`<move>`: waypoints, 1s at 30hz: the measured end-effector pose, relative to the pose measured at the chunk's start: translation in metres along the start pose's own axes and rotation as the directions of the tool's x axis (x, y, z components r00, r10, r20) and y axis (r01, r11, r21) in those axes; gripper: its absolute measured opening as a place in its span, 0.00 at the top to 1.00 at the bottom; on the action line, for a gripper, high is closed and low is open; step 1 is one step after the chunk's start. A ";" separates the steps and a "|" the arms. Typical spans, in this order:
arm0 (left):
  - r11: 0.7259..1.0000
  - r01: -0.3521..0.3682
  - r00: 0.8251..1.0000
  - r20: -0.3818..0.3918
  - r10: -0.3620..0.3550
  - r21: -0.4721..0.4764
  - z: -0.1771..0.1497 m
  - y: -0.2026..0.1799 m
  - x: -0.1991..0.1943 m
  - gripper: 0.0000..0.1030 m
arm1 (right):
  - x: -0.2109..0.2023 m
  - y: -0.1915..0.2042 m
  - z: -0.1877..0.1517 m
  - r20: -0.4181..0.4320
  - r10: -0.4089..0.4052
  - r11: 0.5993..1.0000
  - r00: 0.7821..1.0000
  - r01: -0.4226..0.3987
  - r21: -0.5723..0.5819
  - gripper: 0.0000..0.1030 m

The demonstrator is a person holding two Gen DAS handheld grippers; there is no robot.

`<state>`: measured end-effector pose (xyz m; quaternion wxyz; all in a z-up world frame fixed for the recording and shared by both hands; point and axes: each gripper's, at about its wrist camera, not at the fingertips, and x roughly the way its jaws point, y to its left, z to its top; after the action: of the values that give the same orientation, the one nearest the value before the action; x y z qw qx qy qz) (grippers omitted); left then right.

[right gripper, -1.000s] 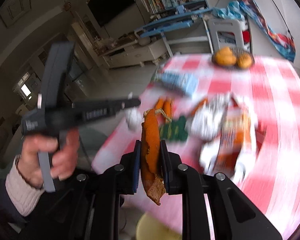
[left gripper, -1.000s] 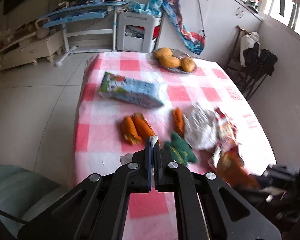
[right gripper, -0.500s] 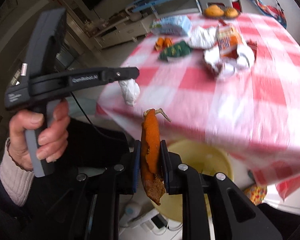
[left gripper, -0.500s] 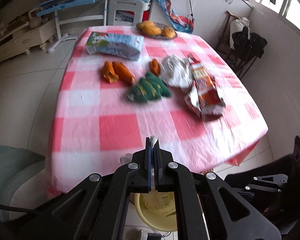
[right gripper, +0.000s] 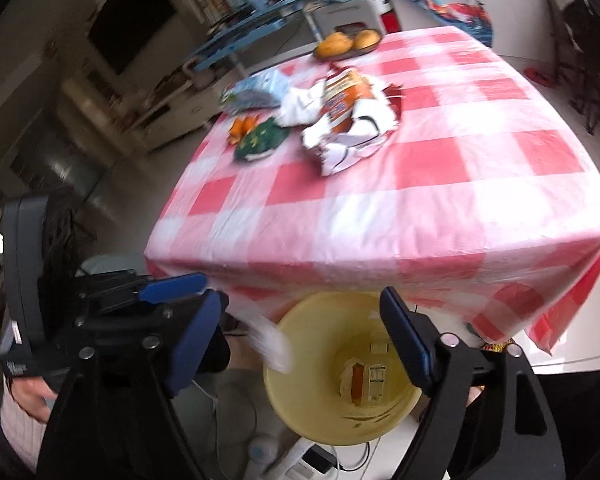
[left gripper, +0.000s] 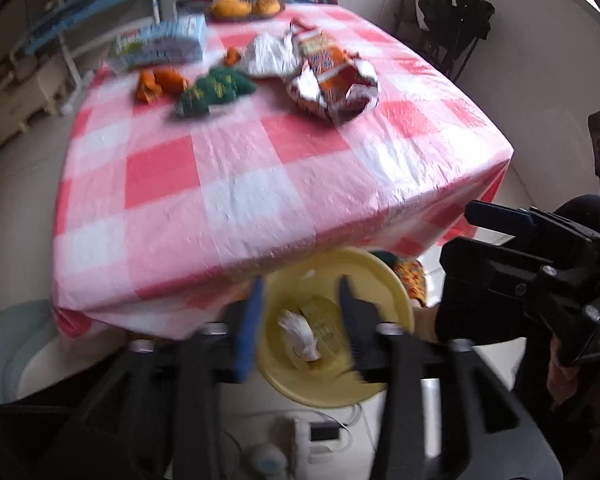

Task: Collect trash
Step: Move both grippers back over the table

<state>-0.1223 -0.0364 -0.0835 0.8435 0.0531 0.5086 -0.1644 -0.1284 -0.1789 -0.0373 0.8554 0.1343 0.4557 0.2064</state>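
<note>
A yellow trash bin (left gripper: 392, 288) stands on the floor at the table's near edge; it also shows in the right wrist view (right gripper: 288, 404). My left gripper (left gripper: 300, 316) is open above it, and a white crumpled paper (left gripper: 300, 334) is falling inside. My right gripper (right gripper: 304, 332) is open above the bin; the orange peel (right gripper: 356, 384) lies at the bottom beside a small carton. The white paper (right gripper: 272, 344) blurs in mid-air at the bin's rim. On the table lie an orange snack wrapper (left gripper: 332, 80), a white wrapper (left gripper: 268, 56), a green wrapper (left gripper: 212, 90) and orange peels (left gripper: 156, 80).
The table has a red and white checked cloth (left gripper: 228, 184). A blue tissue pack (left gripper: 160, 44) and a plate of fruit (left gripper: 244, 8) sit at the far end. A white power strip (left gripper: 316, 436) and cables lie on the floor by the bin.
Both grippers moved back off the table over the bin and opened. The left let go of the white paper, the right let go of the orange peel; both dropped into the bin.
</note>
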 end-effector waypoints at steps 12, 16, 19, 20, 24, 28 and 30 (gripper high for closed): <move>0.963 -0.149 0.965 0.181 0.192 -0.226 0.018 0.043 -0.022 0.17 | 0.001 0.020 -0.013 0.060 -0.115 0.984 0.992 0.122 -0.126 0.13; 0.930 -0.125 0.952 0.221 0.210 -0.347 0.019 0.064 -0.030 0.17 | -0.003 0.027 -0.014 0.097 -0.134 0.976 0.986 0.148 -0.160 0.13; 0.917 -0.116 0.932 0.279 0.234 -0.381 0.021 0.068 -0.046 0.17 | -0.012 0.036 -0.012 0.134 -0.156 0.964 0.979 0.180 -0.194 0.13; 0.919 -0.112 0.925 0.299 0.236 -0.379 0.023 0.068 -0.051 0.15 | -0.019 0.041 -0.010 0.152 -0.159 0.961 0.975 0.189 -0.203 0.13; 0.924 -0.111 0.895 0.366 0.253 -0.367 0.034 0.060 -0.076 0.11 | -0.053 0.064 -0.001 0.262 -0.097 0.956 0.960 0.164 -0.245 0.07; 0.916 -0.137 0.882 0.375 0.286 -0.378 0.052 0.064 -0.082 0.10 | -0.064 0.077 0.006 0.372 -0.093 0.891 0.923 0.244 -0.383 0.07; 0.913 -0.143 0.882 0.370 0.293 -0.383 0.063 0.069 -0.080 0.10 | -0.061 0.073 0.021 0.396 -0.090 0.883 0.914 0.257 -0.393 0.07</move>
<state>-0.0806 0.0297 0.0113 0.9420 -0.0742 0.3268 0.0172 -0.1580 -0.1449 0.0486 0.9484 -0.0667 0.2404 0.1958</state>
